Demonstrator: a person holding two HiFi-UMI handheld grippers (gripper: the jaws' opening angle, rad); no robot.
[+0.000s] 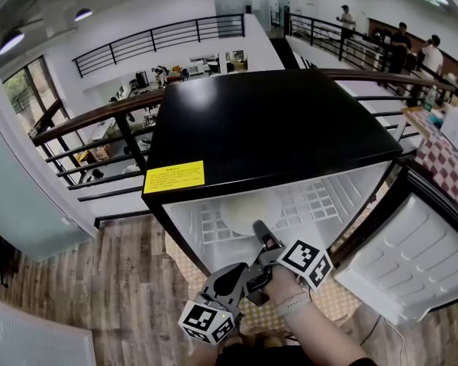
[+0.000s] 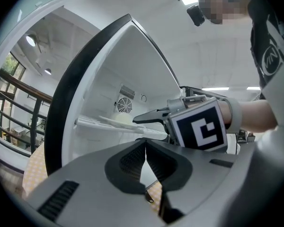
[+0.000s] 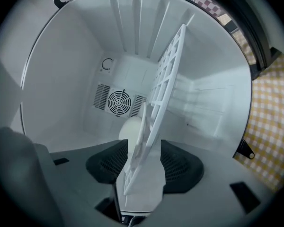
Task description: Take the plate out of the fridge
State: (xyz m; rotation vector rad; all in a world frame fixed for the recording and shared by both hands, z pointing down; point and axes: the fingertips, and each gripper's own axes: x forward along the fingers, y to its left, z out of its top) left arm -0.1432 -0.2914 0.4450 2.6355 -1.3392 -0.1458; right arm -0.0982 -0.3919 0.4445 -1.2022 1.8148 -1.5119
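Observation:
A pale round plate (image 1: 248,212) lies on the white grid shelf (image 1: 313,202) inside the black fridge (image 1: 267,120), whose door (image 1: 412,258) hangs open at the right. My right gripper (image 1: 259,229) reaches into the fridge opening just in front of the plate. In the right gripper view the gripper (image 3: 143,155) is turned on its side and open. The shelf's front edge (image 3: 154,126) runs between its jaws and neither pad presses on it, with the plate (image 3: 130,129) just beyond the tips. My left gripper (image 2: 146,146) is shut and empty, hanging below and outside the fridge (image 1: 244,277).
A yellow checked mat (image 1: 187,265) covers the wood floor under the fridge. A dark railing (image 1: 99,139) runs behind it. A red checked cloth (image 1: 443,162) lies at the right, beyond the door. People stand far off at the back right.

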